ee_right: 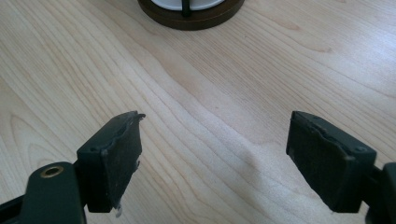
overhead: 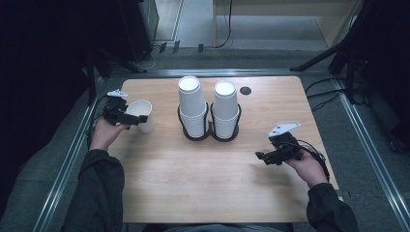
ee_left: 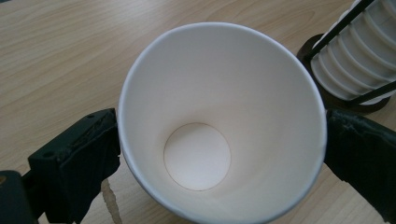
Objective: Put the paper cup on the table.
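Observation:
A single white paper cup point(overhead: 142, 115) stands upright, mouth up, at the table's left side. My left gripper point(overhead: 137, 119) is shut on it, one jaw on each side of its wall. In the left gripper view I look down into the empty cup point(ee_left: 210, 116), with the black pads point(ee_left: 88, 158) pressed against it and my left gripper point(ee_left: 222, 154) around it. My right gripper point(overhead: 261, 156) hovers over the right part of the table, open and holding nothing. Bare wood lies between the jaws of my right gripper point(ee_right: 215, 154).
Two tall stacks of white cups point(overhead: 192, 104) point(overhead: 225, 107) sit upside down in a dark twin holder point(overhead: 209, 134) at the table's middle back. Its base point(ee_right: 191, 11) lies ahead of the right gripper. A small black disc point(overhead: 245, 90) lies behind the stacks.

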Demonstrator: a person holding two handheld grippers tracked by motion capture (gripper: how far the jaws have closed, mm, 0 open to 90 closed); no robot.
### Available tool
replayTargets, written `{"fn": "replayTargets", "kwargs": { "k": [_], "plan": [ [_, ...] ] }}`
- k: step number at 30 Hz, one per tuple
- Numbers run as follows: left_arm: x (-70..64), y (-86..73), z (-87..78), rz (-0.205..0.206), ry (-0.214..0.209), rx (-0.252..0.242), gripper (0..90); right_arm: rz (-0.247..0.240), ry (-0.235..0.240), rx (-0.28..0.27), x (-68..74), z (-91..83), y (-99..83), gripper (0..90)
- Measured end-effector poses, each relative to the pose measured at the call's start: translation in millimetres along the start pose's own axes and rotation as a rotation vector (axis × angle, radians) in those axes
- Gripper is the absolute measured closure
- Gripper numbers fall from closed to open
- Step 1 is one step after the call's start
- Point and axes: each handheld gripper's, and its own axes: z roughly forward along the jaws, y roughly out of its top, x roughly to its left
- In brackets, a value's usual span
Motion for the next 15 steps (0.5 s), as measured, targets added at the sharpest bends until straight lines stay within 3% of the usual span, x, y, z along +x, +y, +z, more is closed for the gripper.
{"fn": "replayTargets", "kwargs": {
  "k": [4, 11, 13, 15],
  "plan": [
    [1.5, 1.5, -7.6, -0.012, -0.013, -0.02, 0.0, -0.01, 0.006, 0.0, 0.9, 1.2, 0.8, 18.4],
    [-2.0, 5.4, -20.7, 0.002, 0.018, -0.032, 0.0, -0.013, 0.01, 0.0, 1.0, 2.2, 2.2, 18.4],
    [-2.9, 7.0, -24.7, 0.001, 0.011, -0.048, 0.0, -0.016, 0.013, 0.001, 1.3, 2.8, 2.7, 18.4],
    [-3.0, 8.2, -28.0, -0.021, -0.022, -0.056, 0.0, -0.018, 0.015, 0.001, 1.4, 3.2, 3.3, 18.4]
  ]
}}
